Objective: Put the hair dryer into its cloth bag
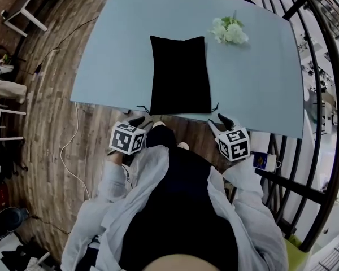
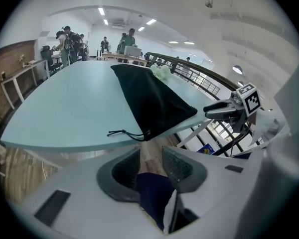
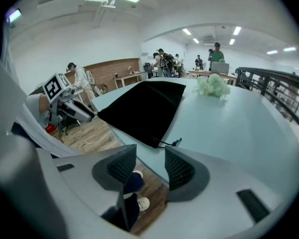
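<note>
Where cloth bag [image 1: 178, 75] lies | long axis away from person [image 1: 181, 208] — mouth nearest

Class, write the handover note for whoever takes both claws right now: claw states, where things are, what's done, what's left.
Left claw: open, empty, just off the near edge of the table.
Right claw: the same.
Cloth bag: flat on the table, drawstring mouth toward the person; no claw touches it.
No hair dryer shows in any view; whether it is already bagged cannot be told.
Left: check the bag, or find the dryer.
</note>
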A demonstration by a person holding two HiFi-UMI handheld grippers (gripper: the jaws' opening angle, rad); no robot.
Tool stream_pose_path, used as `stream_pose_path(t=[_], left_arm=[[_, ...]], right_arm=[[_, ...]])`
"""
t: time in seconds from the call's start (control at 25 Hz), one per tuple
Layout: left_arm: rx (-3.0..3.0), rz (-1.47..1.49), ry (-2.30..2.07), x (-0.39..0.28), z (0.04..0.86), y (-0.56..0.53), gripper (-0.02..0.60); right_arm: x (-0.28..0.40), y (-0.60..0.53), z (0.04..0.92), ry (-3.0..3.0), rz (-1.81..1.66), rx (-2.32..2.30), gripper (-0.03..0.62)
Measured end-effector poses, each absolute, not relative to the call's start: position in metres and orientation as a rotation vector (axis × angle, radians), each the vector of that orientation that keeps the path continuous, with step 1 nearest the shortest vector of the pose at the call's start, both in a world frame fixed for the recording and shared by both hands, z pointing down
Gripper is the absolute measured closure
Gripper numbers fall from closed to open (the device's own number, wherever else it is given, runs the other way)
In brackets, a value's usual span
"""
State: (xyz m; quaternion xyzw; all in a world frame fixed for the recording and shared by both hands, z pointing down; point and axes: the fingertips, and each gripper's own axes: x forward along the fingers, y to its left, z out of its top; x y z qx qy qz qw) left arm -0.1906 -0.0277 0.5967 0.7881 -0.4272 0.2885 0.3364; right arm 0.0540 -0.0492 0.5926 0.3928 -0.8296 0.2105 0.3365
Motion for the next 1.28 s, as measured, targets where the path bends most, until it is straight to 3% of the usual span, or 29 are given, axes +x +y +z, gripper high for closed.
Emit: stream_pose_path(t=[0.12,0.52,0.92,1.0,1.12,1.28], left_arm=[[2.079,0.651,-1.084,-0.184,0.577,-0.024,0.431],[2.388,0.136,-0.91,-0.117,0.43,-0.086,0.457],[2.696,-0.275,-0.852,-0.063,0.283,-0.131,0.459],[2.735,-0.293,-0.937,-0.058,0.278,-0.136,0.475],[2.75,-0.224,-1.13,-0.059,0.297,-0.139,0.545],[2.804,-0.071,-1.1,-0.04,0.329,-0.127,0.565]], right_arm=[[0.053,-0.046,0.57,-2.254,0.621,1.093,0.373],[0.053,-0.076,0.445,-2.579,0.661,1.384,0.377],[0.098,-0.098,0.332,-2.681,0.372,1.711,0.456],[0.11,-0.1,0.331,-2.6,0.31,1.787,0.486],[0.117,-0.096,0.345,-2.512,0.306,1.831,0.585],[0.111,-0.089,0.369,-2.486,0.352,1.755,0.585]])
